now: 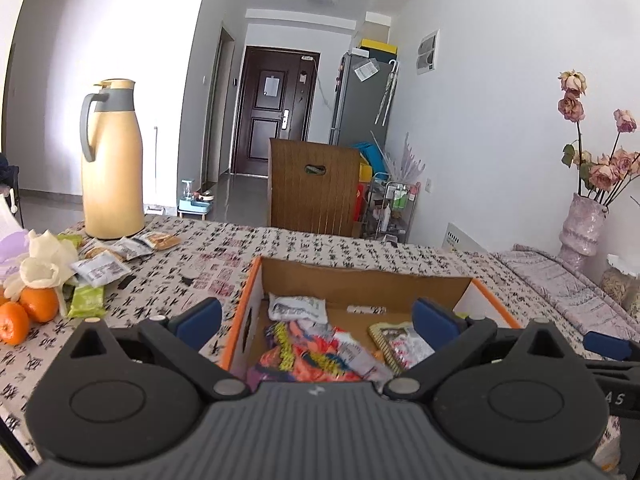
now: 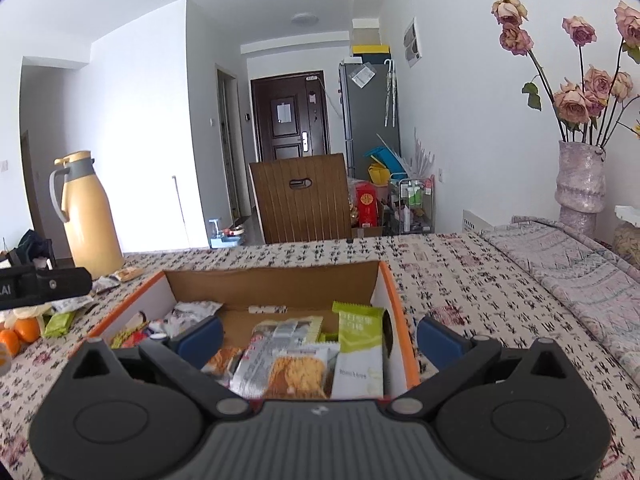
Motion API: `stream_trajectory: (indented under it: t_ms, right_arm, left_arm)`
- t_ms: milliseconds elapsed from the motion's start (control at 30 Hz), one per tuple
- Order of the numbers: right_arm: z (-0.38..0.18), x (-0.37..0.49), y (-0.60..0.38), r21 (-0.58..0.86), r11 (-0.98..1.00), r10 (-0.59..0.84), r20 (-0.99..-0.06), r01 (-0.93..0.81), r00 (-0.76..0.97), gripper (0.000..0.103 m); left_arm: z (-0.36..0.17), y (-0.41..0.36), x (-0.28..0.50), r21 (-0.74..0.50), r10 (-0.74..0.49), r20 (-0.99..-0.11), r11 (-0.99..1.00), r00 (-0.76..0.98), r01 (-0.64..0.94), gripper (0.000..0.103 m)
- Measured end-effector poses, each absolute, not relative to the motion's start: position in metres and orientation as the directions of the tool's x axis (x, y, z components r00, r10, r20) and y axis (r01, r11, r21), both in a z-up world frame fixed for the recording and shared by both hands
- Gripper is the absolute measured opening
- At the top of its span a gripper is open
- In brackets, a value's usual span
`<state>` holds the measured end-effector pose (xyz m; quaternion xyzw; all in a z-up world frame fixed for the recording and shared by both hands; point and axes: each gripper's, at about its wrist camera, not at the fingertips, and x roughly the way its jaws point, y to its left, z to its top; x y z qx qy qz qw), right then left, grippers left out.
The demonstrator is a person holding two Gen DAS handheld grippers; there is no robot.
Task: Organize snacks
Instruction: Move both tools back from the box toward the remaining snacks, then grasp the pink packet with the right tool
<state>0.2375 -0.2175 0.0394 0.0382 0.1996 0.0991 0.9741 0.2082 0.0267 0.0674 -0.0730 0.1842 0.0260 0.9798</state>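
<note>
An orange-rimmed cardboard box (image 1: pixel 360 280) (image 2: pixel 272 284) stands on the patterned tablecloth and holds several snack packets. My left gripper (image 1: pixel 316 322) hangs open over the box's left half, above an orange and pink packet (image 1: pixel 308 356); nothing is between its blue pads. My right gripper (image 2: pixel 320 338) is open above the box's right half, over a noodle-print packet (image 2: pixel 296 376) and a green and white packet (image 2: pixel 358 352). More loose packets (image 1: pixel 116 258) lie on the table to the left, near the jug, among them a green packet (image 1: pixel 86 300).
A tall yellow thermos jug (image 1: pixel 112 168) (image 2: pixel 90 216) stands at the table's far left. Oranges (image 1: pixel 28 312) and white flowers sit at the left edge. A vase of dried roses (image 2: pixel 580 176) is at the right. A wooden chair back (image 2: pixel 302 200) stands behind the table.
</note>
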Motion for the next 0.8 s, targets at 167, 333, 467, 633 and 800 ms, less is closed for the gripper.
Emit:
stream_trajectory:
  t_ms: [167,333,467,633,800]
  right_arm:
    - [0.029,0.222,-0.219,0.102,0.977,0.213,-0.421,-0.187,0.882,0.103]
    - [0.017,0.207,-0.217,0.089,0.977,0.215,-0.474,-0.196,0.854,0.103]
    - [0.007,0.197,-0.215,0.086,0.976,0.214,-0.508,-0.198,0.835,0.103]
    - [-0.007,0.187,-0.215,0.083,0.978,0.207,-0.548,-0.194,0.811,0.103]
    - [-0.013,0.180,-0.220,0.082,0.980,0.196,-0.570,-0.183,0.798,0.103]
  left_arm:
    - [0.057,0.034,0.193,-0.121,0.035,-0.400,0.988,0.916,-0.091,0.103]
    - [0.043,0.039,0.181,-0.100,0.042,-0.444,0.990,0.895,-0.096,0.103]
    - [0.031,0.041,0.171,-0.094,0.033,-0.479,0.992,0.877,-0.089,0.103]
    - [0.012,0.042,0.160,-0.098,0.015,-0.527,0.992,0.849,-0.078,0.103]
    - [-0.004,0.044,0.151,-0.123,-0.004,-0.565,0.989,0.825,-0.079,0.103]
